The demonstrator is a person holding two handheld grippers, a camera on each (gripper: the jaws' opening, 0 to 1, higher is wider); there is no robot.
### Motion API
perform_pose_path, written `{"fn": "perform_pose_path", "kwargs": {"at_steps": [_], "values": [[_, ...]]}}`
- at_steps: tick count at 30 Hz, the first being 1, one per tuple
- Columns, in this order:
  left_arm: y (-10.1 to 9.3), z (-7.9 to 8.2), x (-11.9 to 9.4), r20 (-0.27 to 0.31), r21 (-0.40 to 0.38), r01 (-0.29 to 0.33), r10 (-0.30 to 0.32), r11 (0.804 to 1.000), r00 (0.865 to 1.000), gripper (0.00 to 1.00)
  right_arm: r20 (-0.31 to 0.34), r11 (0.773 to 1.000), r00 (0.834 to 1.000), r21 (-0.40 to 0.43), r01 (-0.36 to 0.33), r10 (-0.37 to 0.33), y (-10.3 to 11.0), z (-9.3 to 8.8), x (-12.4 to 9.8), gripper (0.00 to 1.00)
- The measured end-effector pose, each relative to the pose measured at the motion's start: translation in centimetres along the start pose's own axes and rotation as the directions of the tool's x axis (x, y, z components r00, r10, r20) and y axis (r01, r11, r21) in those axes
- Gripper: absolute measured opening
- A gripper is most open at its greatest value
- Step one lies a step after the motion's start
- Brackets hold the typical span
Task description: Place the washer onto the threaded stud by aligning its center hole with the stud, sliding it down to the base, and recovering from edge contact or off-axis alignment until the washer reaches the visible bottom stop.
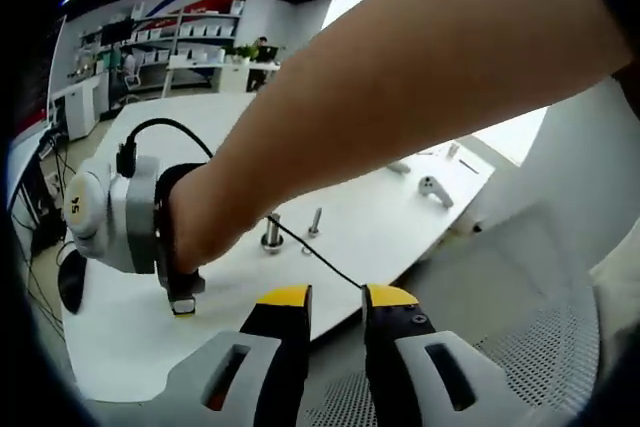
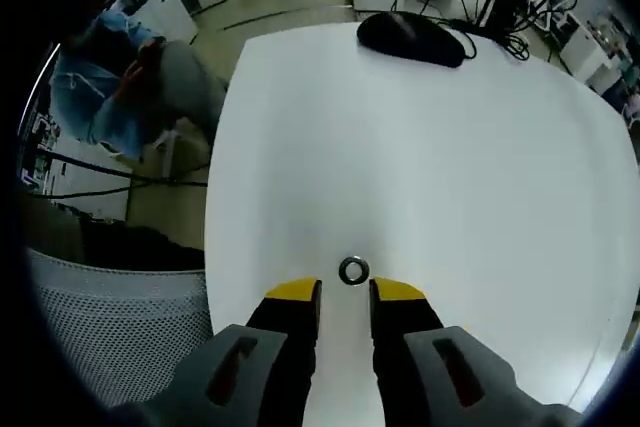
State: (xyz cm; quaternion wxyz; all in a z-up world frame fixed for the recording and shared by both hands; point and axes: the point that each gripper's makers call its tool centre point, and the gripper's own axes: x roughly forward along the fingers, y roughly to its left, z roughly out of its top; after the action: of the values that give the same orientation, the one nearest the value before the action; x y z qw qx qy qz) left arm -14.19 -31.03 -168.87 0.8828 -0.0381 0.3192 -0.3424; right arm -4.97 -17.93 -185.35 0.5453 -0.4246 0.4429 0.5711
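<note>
A small metal washer [image 2: 353,270] lies flat on the white table [image 2: 420,167], just ahead of my right gripper [image 2: 345,292]. Its yellow-tipped jaws stand open a little, with nothing between them. In the left gripper view the right gripper [image 1: 182,302] points down at the table, held by a person's arm [image 1: 420,87] that crosses the picture. To its right a threaded stud [image 1: 272,234] stands upright on a round base, apart from the gripper. My left gripper [image 1: 338,297] hovers off the table's near edge, open and empty.
A second, thinner bolt [image 1: 315,222] stands beside the stud. Grey parts [image 1: 435,190] lie further along the table. A black mouse [image 2: 415,39] sits at the far edge. A mesh chair [image 2: 100,327] is by the table, and a person in blue [image 2: 100,87] sits beyond.
</note>
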Motion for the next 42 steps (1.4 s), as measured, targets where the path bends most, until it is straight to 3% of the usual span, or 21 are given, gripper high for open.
{"fn": "perform_pose_path", "kwargs": {"at_steps": [6,11,23,28,42], "values": [[0.1,0.1,0.0,0.005,-0.002,-0.002,0.002,1.000,1.000,0.17,-0.001,1.000,1.000,-0.019,-0.004,0.004,-0.5,0.3,0.1,0.20],[0.1,0.2,0.0,0.008,-0.003,-0.003,0.003,1.000,1.000,0.17,-0.032,0.994,0.999,-0.105,0.007,-0.010,-0.9,0.4,0.4,0.16],[0.2,0.1,0.0,0.009,-0.009,-0.009,0.009,1.000,1.000,0.17,-0.045,0.995,0.999,-0.093,-0.017,0.013,-1.1,0.9,0.7,0.17],[0.3,0.2,0.0,0.013,-0.012,-0.012,0.012,1.000,1.000,0.17,-0.063,0.978,0.998,-0.207,0.006,-0.019,-0.8,0.7,0.7,0.16],[0.3,0.2,0.0,0.010,-0.011,-0.014,0.014,1.000,1.000,0.17,-0.075,0.973,0.997,-0.229,0.015,-0.033,-0.6,0.7,0.4,0.14]]}}
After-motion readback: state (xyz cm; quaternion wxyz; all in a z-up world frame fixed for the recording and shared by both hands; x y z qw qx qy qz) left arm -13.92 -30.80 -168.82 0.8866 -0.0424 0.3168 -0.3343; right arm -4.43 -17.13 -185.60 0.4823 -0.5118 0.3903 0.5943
